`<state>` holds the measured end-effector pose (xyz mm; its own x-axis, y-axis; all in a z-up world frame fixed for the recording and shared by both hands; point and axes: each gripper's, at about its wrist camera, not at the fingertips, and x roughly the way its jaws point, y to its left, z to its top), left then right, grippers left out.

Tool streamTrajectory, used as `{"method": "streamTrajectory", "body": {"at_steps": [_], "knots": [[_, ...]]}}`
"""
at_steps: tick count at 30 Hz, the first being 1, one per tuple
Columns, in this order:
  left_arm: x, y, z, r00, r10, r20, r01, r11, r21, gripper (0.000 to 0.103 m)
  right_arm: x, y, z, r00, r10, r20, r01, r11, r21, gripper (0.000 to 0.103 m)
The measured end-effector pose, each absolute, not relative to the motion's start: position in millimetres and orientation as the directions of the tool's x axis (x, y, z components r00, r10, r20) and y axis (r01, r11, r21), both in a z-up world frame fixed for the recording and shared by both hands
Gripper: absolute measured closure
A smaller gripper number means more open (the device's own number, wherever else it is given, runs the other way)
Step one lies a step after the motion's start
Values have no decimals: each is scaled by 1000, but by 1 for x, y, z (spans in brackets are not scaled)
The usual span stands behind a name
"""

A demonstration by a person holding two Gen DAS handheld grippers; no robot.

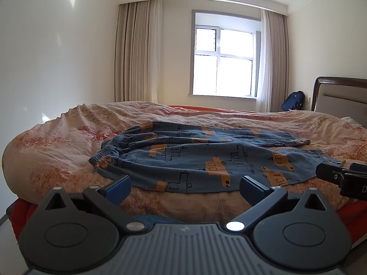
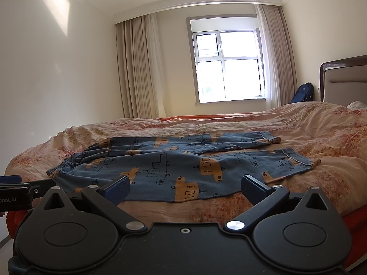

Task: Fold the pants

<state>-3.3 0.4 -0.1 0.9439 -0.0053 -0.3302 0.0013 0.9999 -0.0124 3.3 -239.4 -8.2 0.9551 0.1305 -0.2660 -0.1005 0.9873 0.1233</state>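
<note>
Blue pants (image 1: 201, 155) lie spread flat on the bed (image 1: 57, 146), waistband left, 2 legs right. Left tongs (image 1: 184, 188) and right tongs (image 2: 185, 189) hover at the near edge, both wide open, holding nothing.

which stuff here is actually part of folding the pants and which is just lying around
Part of the job:
blue patterned pants, spread flat on the quilt
left gripper, open
right gripper, open

Just lying about:
blue backpack by the headboard
curtains
window
</note>
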Motion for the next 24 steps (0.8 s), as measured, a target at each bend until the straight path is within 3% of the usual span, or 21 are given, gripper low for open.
{"method": "streamTrajectory", "body": {"at_steps": [24], "knots": [[-7,0,-4,940,-9,-340,5,1000,-14,0,3,-241,-13,954,131,-271,-100,987,125,0]]}}
